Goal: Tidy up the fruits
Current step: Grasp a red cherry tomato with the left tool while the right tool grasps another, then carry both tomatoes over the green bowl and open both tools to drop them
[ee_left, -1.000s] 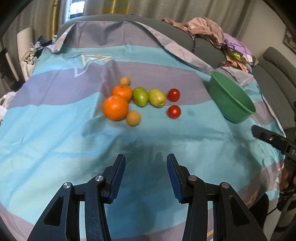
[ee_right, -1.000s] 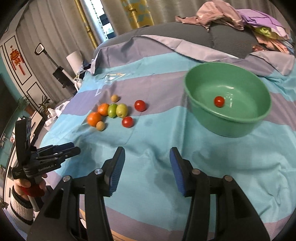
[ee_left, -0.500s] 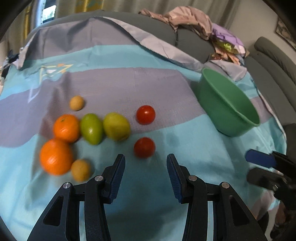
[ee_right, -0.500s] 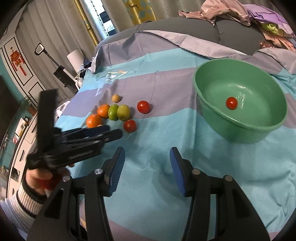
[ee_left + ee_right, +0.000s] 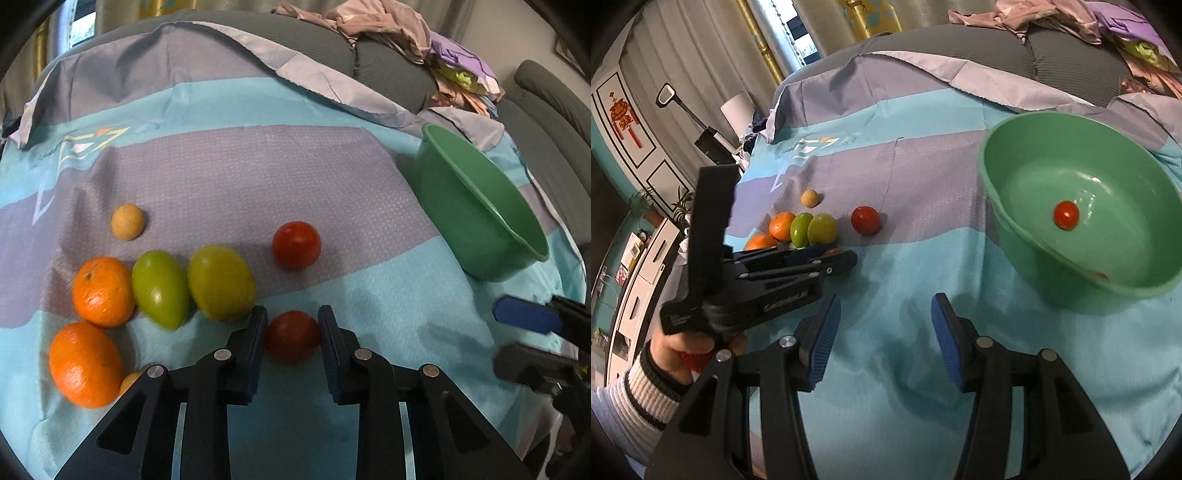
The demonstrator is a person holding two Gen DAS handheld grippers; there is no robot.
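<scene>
Squeezing the small round red tomato [image 5: 292,336] on the striped bed sheet [image 5: 369,302], the left gripper [image 5: 291,325] pinches its sides. It looks soft and smooth, so hold gently. The green plastic bowl [image 5: 476,218] sits at two o'clock. The right gripper [image 5: 882,332] is opening with nothing between its jaws.

- The bowl [image 5: 1030,236] stands on the cloth [image 5: 905,295], at the right, well apart from the fruits.
- One tomato [image 5: 1066,215] lies inside the bowl.
- Another tomato [image 5: 296,245] lies right of two pears [image 5: 192,284].
- Two oranges [image 5: 94,321] lie left of the pears.
- The nearest tomato [image 5: 292,336] sits between the left gripper [image 5: 291,332] pads.
</scene>
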